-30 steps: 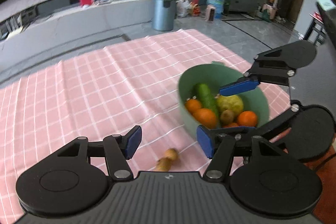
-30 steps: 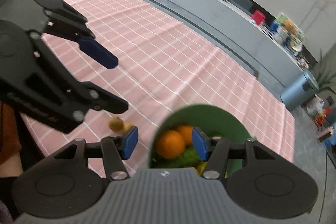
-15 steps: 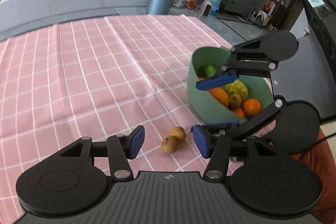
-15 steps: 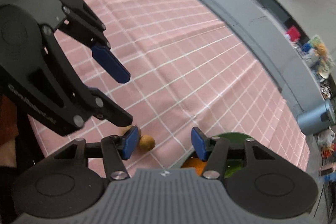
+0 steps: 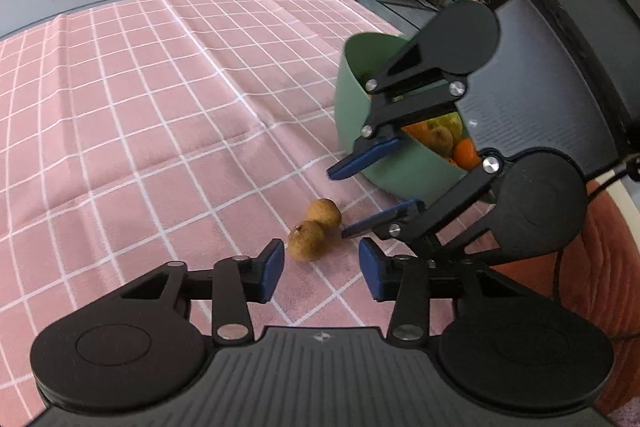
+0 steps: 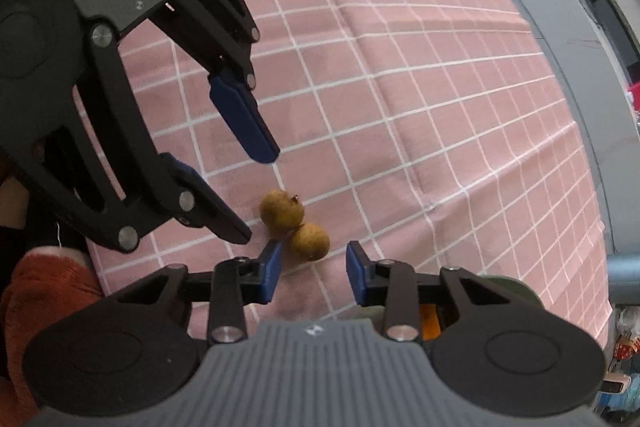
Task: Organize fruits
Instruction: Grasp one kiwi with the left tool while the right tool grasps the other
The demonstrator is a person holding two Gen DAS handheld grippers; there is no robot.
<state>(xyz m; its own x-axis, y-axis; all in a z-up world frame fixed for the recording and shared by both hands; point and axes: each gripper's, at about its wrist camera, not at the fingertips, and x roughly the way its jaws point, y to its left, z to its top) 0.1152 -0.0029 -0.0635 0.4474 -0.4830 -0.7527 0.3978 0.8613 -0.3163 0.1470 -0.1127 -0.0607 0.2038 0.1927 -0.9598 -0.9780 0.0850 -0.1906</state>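
Two small brown fruits (image 5: 316, 233) lay touching on pink cloth (image 5: 160, 131), beside green bowl (image 5: 352, 115). I kept left gripper (image 5: 322, 269) and right gripper (image 6: 313, 273) wide open, empty. Judged fruits light, thin-shelled, prone to roll; pinch gently across middle.

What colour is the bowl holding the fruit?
The bowl is a muted sage green, seen best from the left wrist camera.

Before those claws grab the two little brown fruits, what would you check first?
1. Left gripper open: ok.
2. Right gripper open: ok.
3. Two small brown fruits free on the pink checked tablecloth: ok, though they touch each other.
4. Fruit lined up between the right gripper's fingers: ok, nearly.
5. Grippers clear of each other: not ok, very close.
6. Room in the green bowl: cannot tell.
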